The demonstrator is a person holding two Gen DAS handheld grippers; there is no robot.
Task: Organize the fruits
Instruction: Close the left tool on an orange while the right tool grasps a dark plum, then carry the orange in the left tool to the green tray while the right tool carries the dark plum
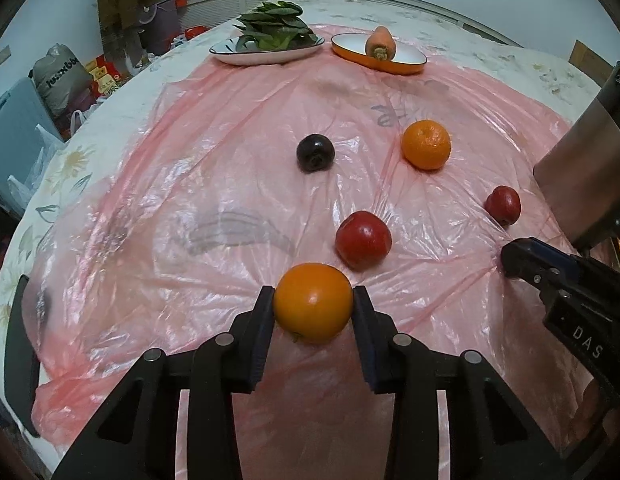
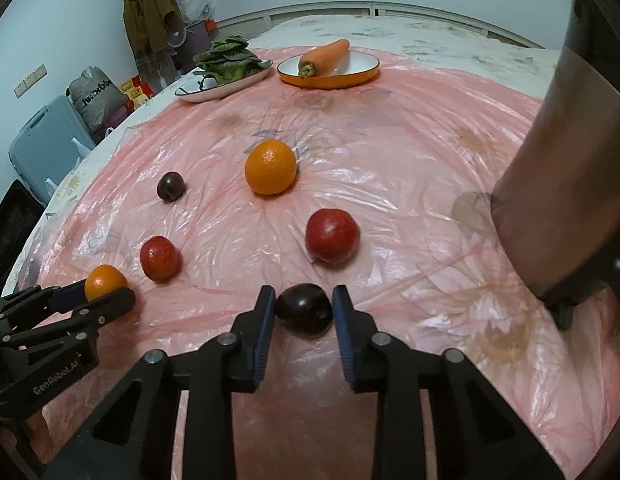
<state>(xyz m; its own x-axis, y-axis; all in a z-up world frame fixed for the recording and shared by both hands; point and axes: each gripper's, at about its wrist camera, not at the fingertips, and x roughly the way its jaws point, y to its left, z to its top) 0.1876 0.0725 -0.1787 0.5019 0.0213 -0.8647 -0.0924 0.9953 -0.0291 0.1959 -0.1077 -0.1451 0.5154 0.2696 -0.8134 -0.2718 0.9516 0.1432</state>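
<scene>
My left gripper is shut on an orange low over the pink plastic sheet; it also shows in the right wrist view. My right gripper is shut on a dark plum. On the sheet lie a second orange, a second dark plum, and two red apples: one and another.
At the far edge stand a white plate of leafy greens and an orange dish with a carrot. A steel cylinder stands at the right. Bags and a suitcase lie beyond the table's left edge.
</scene>
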